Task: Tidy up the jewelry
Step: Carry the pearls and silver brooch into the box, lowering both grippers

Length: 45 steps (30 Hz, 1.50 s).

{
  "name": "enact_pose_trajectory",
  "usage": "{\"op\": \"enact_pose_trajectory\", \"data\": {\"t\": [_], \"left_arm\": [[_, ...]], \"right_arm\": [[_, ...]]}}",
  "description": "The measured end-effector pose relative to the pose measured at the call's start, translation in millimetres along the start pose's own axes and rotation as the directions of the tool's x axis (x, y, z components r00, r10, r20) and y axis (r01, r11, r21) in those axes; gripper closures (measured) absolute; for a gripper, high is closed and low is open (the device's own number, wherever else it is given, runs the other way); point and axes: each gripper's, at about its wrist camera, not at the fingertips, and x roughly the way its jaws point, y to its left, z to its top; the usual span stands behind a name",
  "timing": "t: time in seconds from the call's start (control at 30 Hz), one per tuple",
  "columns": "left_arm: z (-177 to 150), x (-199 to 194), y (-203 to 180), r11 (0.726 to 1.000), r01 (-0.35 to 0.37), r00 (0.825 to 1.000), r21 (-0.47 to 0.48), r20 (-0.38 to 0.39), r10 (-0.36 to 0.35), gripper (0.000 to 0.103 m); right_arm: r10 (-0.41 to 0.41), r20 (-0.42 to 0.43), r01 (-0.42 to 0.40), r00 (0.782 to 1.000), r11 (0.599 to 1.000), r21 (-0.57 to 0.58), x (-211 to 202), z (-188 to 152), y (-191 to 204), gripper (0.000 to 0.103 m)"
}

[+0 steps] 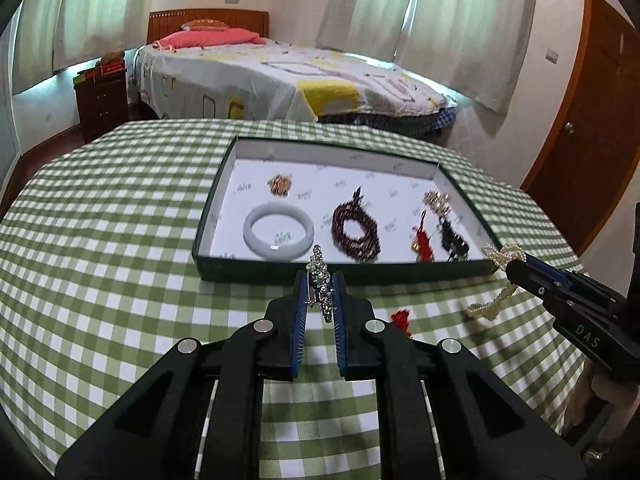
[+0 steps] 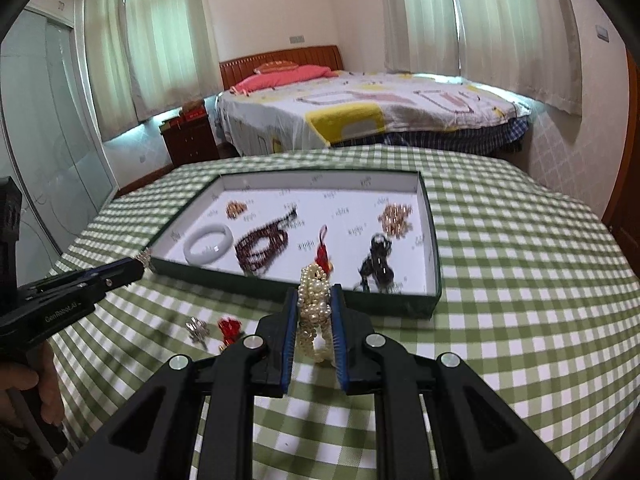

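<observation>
Left gripper (image 1: 320, 292) is clamped on a silver rhinestone piece (image 1: 321, 276), held clear of the green checked tablecloth (image 1: 120, 220) just short of the tray's near wall. Right gripper (image 2: 315, 312) is clamped on a pearl bracelet (image 2: 314, 304), its loose end hanging down between the jaws; also lifted, near the same wall.

Step in hand, as I read it: both pieces picked and raised, the carry into the green-sided tray (image 1: 400, 270) not yet done. Next move calls for clearing the near wall with both, then releasing over bare white floor.

Tray contents, left to right in the left wrist view:
- small gold cluster (image 1: 280, 184), far left
- white jade bangle (image 1: 279, 231), near corner
- dark red bead bracelet (image 1: 356, 228), middle
- red tassel charm (image 1: 420, 238)
- black piece (image 1: 452, 238) beside it
- gold ornament (image 1: 436, 200) behind those

Free floor: middle back, and far right strip.

Left outside on the cloth: a small silver piece (image 2: 197, 327) and a red charm (image 2: 230, 327), just beside each other, in front of the tray.

Risks: the dangling pearls could catch the wall; grippers sit close, so stagger the drops. Bed (image 1: 280, 76) behind is irrelevant.
</observation>
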Motion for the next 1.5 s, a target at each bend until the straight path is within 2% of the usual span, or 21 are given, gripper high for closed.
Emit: {"op": "enact_pose_trajectory", "data": {"t": [0.47, 0.67, 0.83, 1.0, 1.17, 1.5], "left_arm": [[50.3, -2.6, -9.7, 0.999, 0.027, 0.994, 0.019, 0.106, -0.028, 0.091], [77.8, 22.7, -17.5, 0.999, 0.020, 0.992, 0.048, 0.123, -0.026, 0.090], [95.1, 52.4, -14.7, 0.999, 0.014, 0.994, 0.043, 0.106, -0.019, 0.090], [101.0, 101.3, -10.2, 1.000, 0.010, 1.000, 0.026, 0.023, -0.011, 0.090], [95.3, 140.0, -5.2, 1.000, -0.009, 0.998, 0.026, -0.063, 0.010, 0.090], [92.0, 171.9, -6.5, 0.999, -0.022, 0.986, 0.049, -0.167, 0.030, 0.090]], "right_arm": [[0.017, 0.129, -0.012, 0.992, 0.999, -0.041, -6.6, 53.1, 9.6, 0.086], [0.014, 0.182, -0.002, 0.983, 0.998, -0.063, 4.5, 80.9, 8.4, 0.086], [0.004, 0.200, 0.009, 0.980, 0.998, -0.064, 22.3, 98.8, 2.0, 0.086], [-0.001, 0.147, 0.007, 0.989, 0.999, -0.040, 60.1, 99.7, -11.7, 0.086], [-0.011, 0.058, 0.013, 0.998, 1.000, -0.025, 97.3, 87.6, -21.6, 0.086], [-0.035, -0.096, 0.035, 0.995, 0.999, -0.003, 135.8, 71.9, -32.1, 0.086]]}}
